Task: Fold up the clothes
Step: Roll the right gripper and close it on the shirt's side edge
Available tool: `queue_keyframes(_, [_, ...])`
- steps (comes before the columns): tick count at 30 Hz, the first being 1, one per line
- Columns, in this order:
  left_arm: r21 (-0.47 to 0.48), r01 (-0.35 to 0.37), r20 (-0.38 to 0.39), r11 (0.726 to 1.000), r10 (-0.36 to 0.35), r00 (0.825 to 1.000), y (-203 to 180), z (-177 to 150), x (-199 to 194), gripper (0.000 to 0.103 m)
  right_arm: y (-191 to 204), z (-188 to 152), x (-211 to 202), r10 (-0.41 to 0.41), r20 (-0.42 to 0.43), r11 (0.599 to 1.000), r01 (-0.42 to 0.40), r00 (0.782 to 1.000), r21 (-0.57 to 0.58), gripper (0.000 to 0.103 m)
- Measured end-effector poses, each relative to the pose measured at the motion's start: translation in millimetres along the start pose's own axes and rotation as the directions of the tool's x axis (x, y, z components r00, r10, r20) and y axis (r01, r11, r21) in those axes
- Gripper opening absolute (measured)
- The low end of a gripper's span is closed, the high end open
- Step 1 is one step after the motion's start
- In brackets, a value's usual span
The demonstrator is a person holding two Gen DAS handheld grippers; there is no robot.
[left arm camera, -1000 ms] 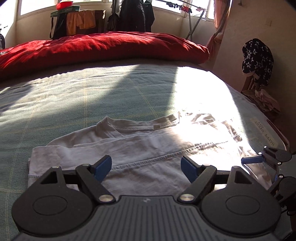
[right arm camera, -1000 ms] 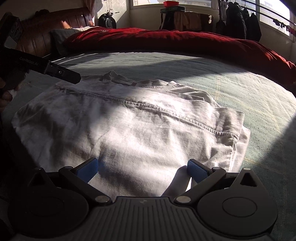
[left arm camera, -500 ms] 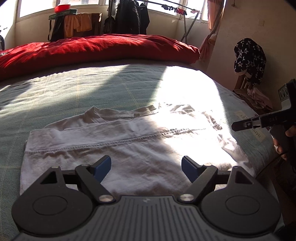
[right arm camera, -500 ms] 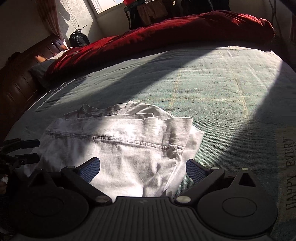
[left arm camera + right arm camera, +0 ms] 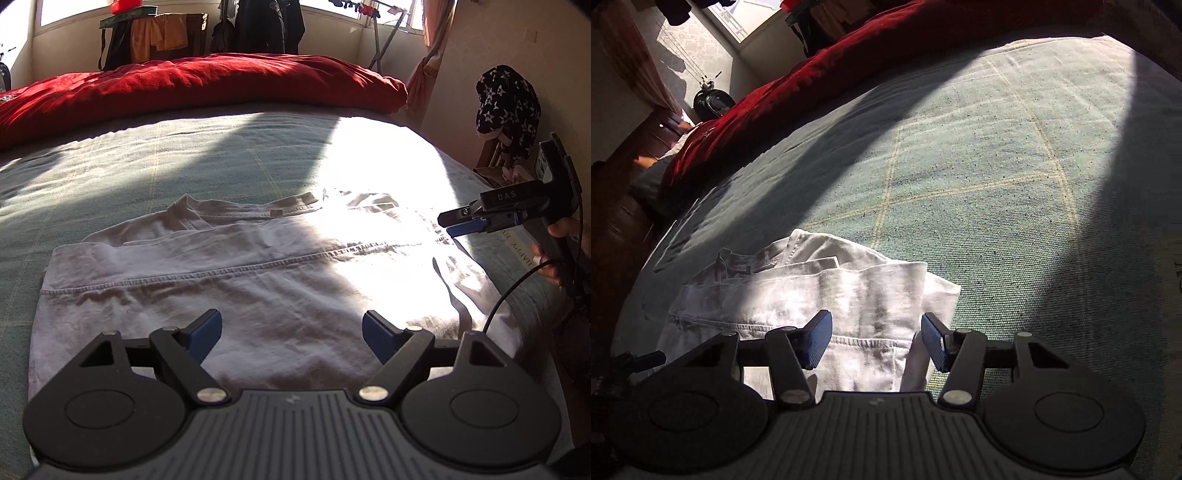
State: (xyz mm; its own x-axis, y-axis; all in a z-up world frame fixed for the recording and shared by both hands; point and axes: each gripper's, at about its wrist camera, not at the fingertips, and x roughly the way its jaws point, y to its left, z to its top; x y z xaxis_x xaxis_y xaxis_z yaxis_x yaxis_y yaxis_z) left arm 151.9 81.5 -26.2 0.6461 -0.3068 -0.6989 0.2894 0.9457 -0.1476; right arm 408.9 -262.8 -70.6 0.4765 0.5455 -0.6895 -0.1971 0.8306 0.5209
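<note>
Green bedspread (image 5: 155, 162) (perhaps plaid), sunlit

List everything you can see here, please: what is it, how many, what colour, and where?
white cotton T-shirt: one, white, partly folded on the bed.
green checked bedspread: one, green, under the shirt.
red quilt: one, red, along the far edge.
star-patterned dark garment: one, navy and white, by the wall.
left hand-held gripper: one, black with blue pads, open over the shirt.
right hand-held gripper: one, black and blue, open at the shirt's edge.
</note>
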Motion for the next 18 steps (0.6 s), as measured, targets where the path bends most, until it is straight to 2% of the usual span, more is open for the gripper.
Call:
queue_keyframes(5, [0.004, -0.001, -0.005, 1.0, 0.001, 1.0, -0.8, -0.1, 2.2, 0.083, -10.4, -3.2, 5.3, 0.092, 0.011, 0.993, -0.092, 0.996, 0.07, 0.059])
queue_keyframes(9, [0.007, 0.01, -0.009, 1.0, -0.01, 1.0, -0.9, -3.0, 1.6, 0.083, -9.3, -7.2, -4.2, 0.205, 0.059, 0.975, -0.209, 0.977, 0.075, 0.059])
queue_keyframes(12, [0.005, -0.008, -0.025, 1.0, 0.008, 1.0, 0.4, -4.9, 5.1, 0.083, -22.9, -10.9, 5.7, 0.163, 0.031, 0.978, -0.165, 0.986, 0.129, 0.059])
queue_keyframes(13, [0.0, -0.015, -0.026, 1.0, 0.015, 1.0, 0.9, -5.7, 5.5, 0.083, -29.0, -13.7, 8.4, 0.179, 0.03, 0.971, -0.182, 0.983, 0.154, 0.059])
queue_keyframes(18, [-0.011, -0.004, -0.034, 1.0, 0.004, 0.999, 1.1, -6.6, 8.0, 0.083, -45.0, -26.8, 10.1, 0.341, 0.047, 0.907, -0.341, 0.939, 0.246, 0.059])
